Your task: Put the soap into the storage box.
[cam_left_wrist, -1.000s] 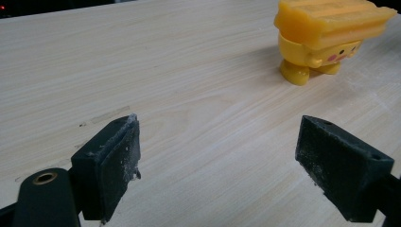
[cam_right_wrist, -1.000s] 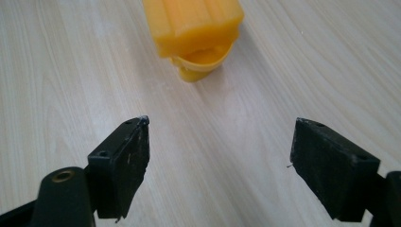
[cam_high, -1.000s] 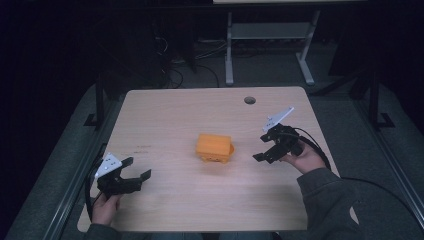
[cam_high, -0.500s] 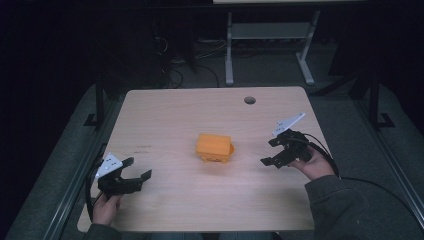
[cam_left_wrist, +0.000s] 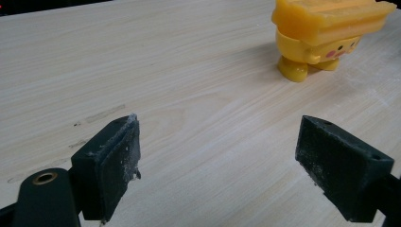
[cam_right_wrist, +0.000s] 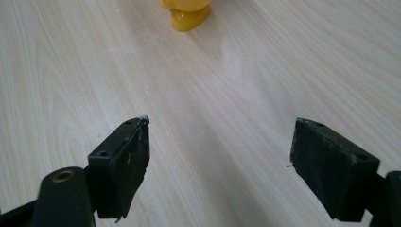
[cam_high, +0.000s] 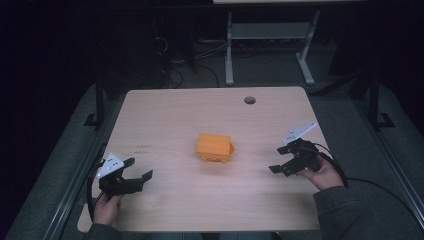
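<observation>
An orange toy (cam_high: 214, 147) stands near the middle of the wooden table (cam_high: 165, 120). The high view shows it as a plain block; the left gripper view reveals a small figure with pink cheeks, stubby feet and a flat ribbed top (cam_left_wrist: 326, 33). The right gripper view catches one yellow foot (cam_right_wrist: 189, 14) at its upper edge. The left gripper (cam_high: 134, 175) sits well apart from the toy, toward the table's near left corner, jaws spread wide, holding nothing. The right gripper (cam_high: 281, 162) sits to the toy's right, jaws likewise spread and empty. A round hole (cam_high: 249, 100) lies beyond the toy.
</observation>
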Motion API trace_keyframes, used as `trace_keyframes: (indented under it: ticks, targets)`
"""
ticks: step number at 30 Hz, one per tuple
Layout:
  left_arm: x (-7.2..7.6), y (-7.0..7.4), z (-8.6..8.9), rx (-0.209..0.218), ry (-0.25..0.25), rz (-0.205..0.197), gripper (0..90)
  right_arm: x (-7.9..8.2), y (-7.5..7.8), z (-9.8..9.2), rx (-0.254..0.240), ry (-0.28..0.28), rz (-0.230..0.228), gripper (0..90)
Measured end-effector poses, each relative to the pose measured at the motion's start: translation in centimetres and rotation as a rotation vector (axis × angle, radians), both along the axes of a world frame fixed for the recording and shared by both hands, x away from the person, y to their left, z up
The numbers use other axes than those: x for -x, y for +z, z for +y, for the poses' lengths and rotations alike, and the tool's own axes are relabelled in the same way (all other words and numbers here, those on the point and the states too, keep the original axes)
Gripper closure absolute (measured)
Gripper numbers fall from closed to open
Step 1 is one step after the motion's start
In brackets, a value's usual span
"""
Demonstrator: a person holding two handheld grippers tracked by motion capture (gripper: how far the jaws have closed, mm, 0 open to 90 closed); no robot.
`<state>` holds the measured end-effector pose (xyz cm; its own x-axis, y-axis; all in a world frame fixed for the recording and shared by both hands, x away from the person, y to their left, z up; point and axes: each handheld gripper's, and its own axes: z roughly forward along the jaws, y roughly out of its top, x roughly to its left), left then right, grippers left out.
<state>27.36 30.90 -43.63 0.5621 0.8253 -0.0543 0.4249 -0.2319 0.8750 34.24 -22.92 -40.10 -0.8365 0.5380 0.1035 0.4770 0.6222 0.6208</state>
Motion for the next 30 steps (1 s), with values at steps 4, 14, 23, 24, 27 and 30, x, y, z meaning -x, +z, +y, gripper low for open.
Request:
trace_keyframes:
  ticks: [4, 14, 23, 24, 27, 30]
  targets:
    - [0.0, -0.1, 0.0, -0.006, -0.004, -0.003, 14.1, 0.5, -0.5, -0.5, -0.002, -0.007, 0.002, 20.1]
    - [-0.1, -0.2, -0.2, -0.015, -0.01, -0.003, 14.1, 2.1, -2.2, -1.8, -0.014, -0.043, 0.015, 20.1]
    - [-0.1, -0.3, -0.5, -0.018, -0.021, 0.002, 14.1, 4.0, -3.9, -3.1, -0.04, -0.082, 0.016, 18.6]
    - [-0.1, -0.3, -0.5, -0.02, -0.022, 0.002, 14.1, 4.3, -4.1, -3.2, -0.046, -0.095, 0.014, 18.2]
    - [0.0, -0.2, -0.6, -0.022, -0.029, 0.002, 14.1, 5.8, -5.1, -3.6, -0.076, -0.143, -0.01, 16.3]
    - [0.0, -0.2, -0.6, -0.025, -0.038, -0.004, 14.1, 7.2, -5.4, -3.6, -0.087, -0.156, -0.04, 15.8]
